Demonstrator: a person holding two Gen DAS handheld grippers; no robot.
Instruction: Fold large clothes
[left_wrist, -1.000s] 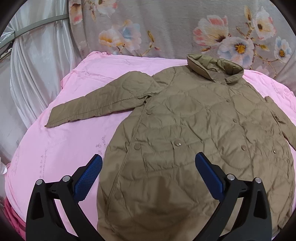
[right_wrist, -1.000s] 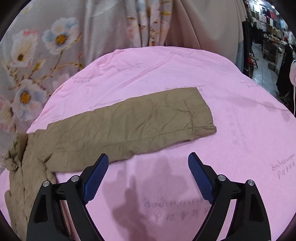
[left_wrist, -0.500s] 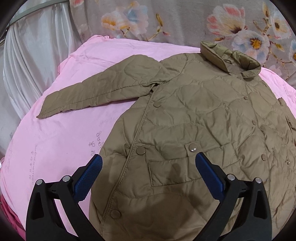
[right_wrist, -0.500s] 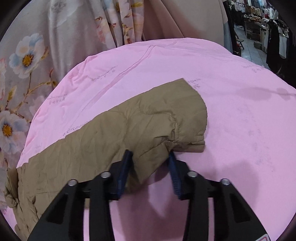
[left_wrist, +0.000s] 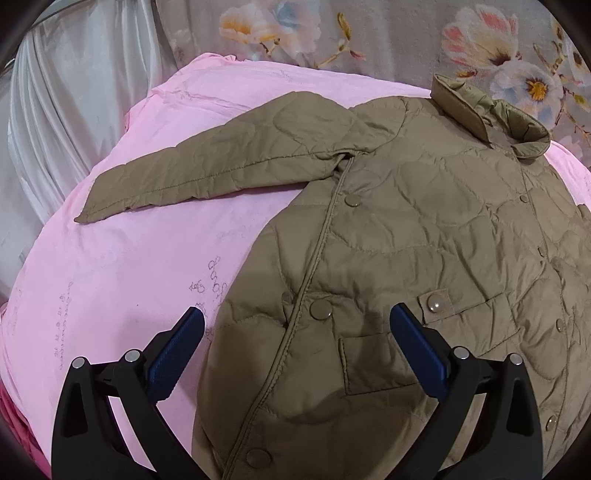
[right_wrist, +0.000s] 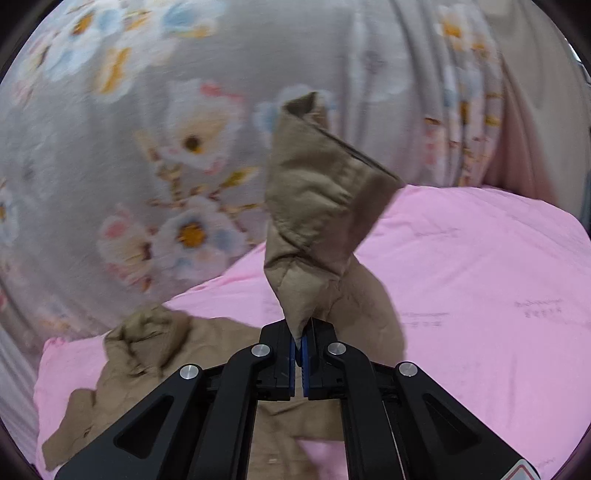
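Item: a tan quilted coat, laid front-up and buttoned on a pink bed, at the sleeve-folding step; one sleeve is lifted clear of the bed, pinched near its cuff by the right gripper, whose jaws have just been closed on it. The next move is judged to call for this sleeve being carried across the coat's front and released flat. Only in the left view are the other sleeve, still spread on the bed, and the left gripper shown, its jaws held wide apart, empty, above the coat's lower front.
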